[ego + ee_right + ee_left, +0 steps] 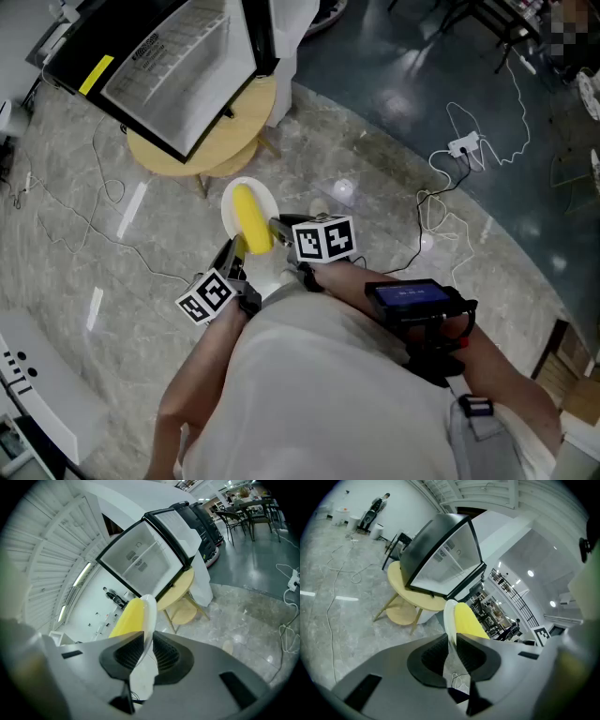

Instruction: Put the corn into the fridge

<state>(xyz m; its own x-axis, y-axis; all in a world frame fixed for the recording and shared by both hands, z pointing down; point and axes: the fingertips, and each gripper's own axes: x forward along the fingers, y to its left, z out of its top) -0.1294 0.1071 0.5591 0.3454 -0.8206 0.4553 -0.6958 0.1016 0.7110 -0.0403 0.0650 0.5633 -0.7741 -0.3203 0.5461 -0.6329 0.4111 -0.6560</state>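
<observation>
The left gripper (451, 641) and right gripper (146, 644) are each pinching the white plate's (268, 199) rim, the corn (251, 223) lying lengthwise toward the fridge (178, 66), whose label is illegible.

In the head view, the black glass-door mini fridge (178, 66) runs off the top edge, and the print on its door is too small to read. My left gripper (451, 653) and right gripper (145, 651) each cover the lower part of the round white plate (449, 616) and the yellow corn cob (468, 620).

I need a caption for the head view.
Left gripper and right gripper hold a plate with corn near the fridge.
</observation>
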